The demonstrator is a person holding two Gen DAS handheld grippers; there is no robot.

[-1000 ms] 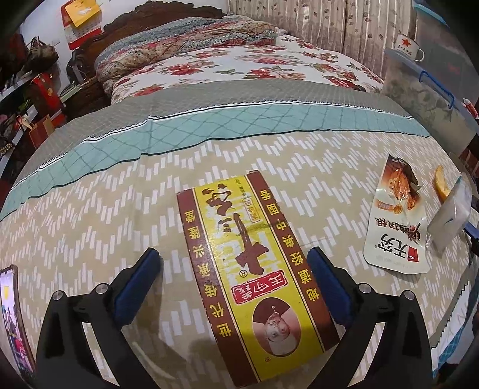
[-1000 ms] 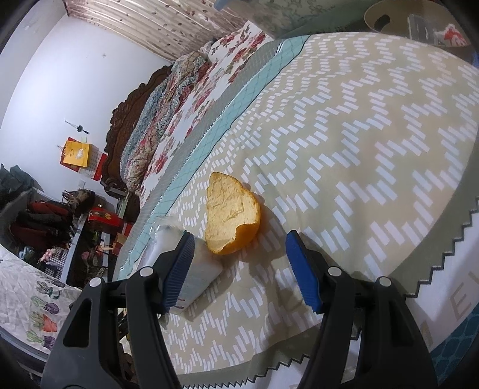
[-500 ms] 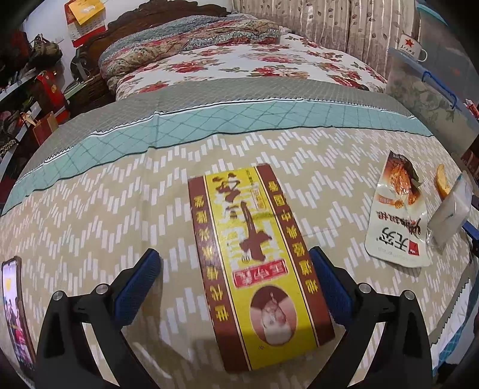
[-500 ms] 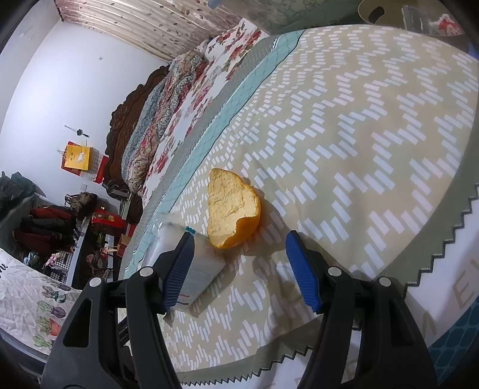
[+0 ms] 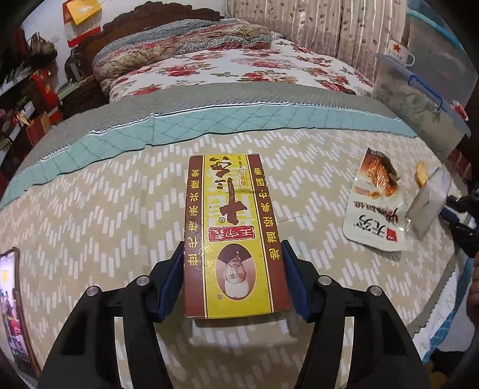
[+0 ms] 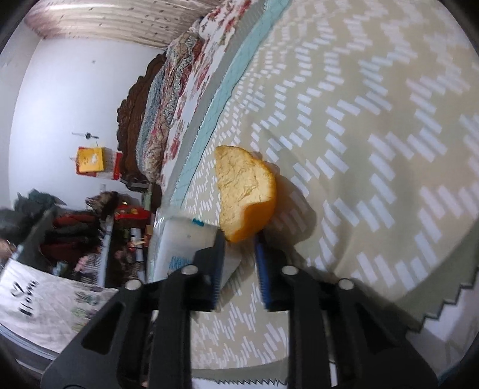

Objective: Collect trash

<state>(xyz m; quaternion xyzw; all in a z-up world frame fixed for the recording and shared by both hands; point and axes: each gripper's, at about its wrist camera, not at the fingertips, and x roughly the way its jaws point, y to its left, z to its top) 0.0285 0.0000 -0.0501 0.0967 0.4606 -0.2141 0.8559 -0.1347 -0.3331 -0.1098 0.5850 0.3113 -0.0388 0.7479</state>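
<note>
A flat yellow and brown carton [image 5: 233, 233] lies on the bedspread. My left gripper [image 5: 233, 257] is shut on its near end, one blue pad against each long side. In the right wrist view an orange peel [image 6: 244, 191] lies on the bedspread. My right gripper [image 6: 239, 239] has closed in on the peel's near edge, with its blue pads close together at that edge. A small clear packet [image 6: 185, 248] lies just left of the right gripper. It also shows in the left wrist view [image 5: 428, 203], beside a white snack bag [image 5: 374, 206] and the peel [image 5: 421, 173].
A phone [image 5: 13, 305] lies at the bed's left edge. The patterned bedspread [image 5: 89, 215] ends in a zigzag hem at the near right. Floral bedding and a wooden headboard [image 5: 155, 21] lie beyond. A clear storage box [image 5: 419, 98] with a mug [image 5: 401, 54] stands at the right.
My left gripper has closed from wide open onto the carton, which now lies straight between the pads. My right gripper has narrowed from wide open around the near edge of the peel.
</note>
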